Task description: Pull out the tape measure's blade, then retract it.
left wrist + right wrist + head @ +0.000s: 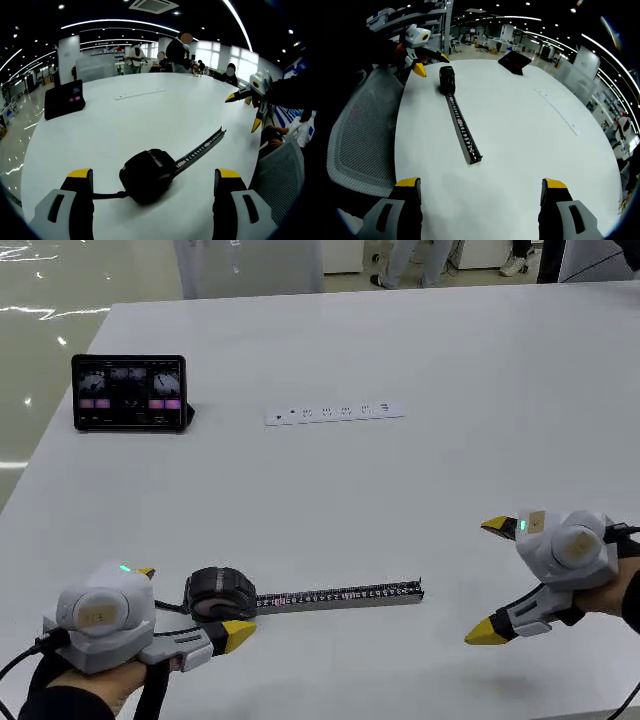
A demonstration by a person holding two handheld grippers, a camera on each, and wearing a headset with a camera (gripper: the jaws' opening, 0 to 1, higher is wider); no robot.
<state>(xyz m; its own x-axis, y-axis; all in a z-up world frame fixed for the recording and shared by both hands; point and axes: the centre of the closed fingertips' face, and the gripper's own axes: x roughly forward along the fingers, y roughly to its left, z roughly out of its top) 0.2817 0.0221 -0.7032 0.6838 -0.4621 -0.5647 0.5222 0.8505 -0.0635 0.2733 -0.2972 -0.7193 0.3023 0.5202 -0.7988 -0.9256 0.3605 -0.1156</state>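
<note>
The black tape measure [220,592] lies on the white table [420,480] near the front left. Its blade [340,595] is pulled out flat to the right and ends at a hook [472,160]. My left gripper [194,602] is open, and the tape's body [147,175] sits between its yellow fingertips [80,174] with a gap on both sides. My right gripper [490,578] is open too, holding nothing, a short way right of the blade's end. In the right gripper view, that gripper [480,183] faces the hook, with the blade [462,132] running away to the case [447,79].
A tablet [129,392] stands at the back left and a white power strip [334,413] lies mid-table. A grey mesh chair [360,135] is at the near table edge. Several people [177,52] stand beyond the far side.
</note>
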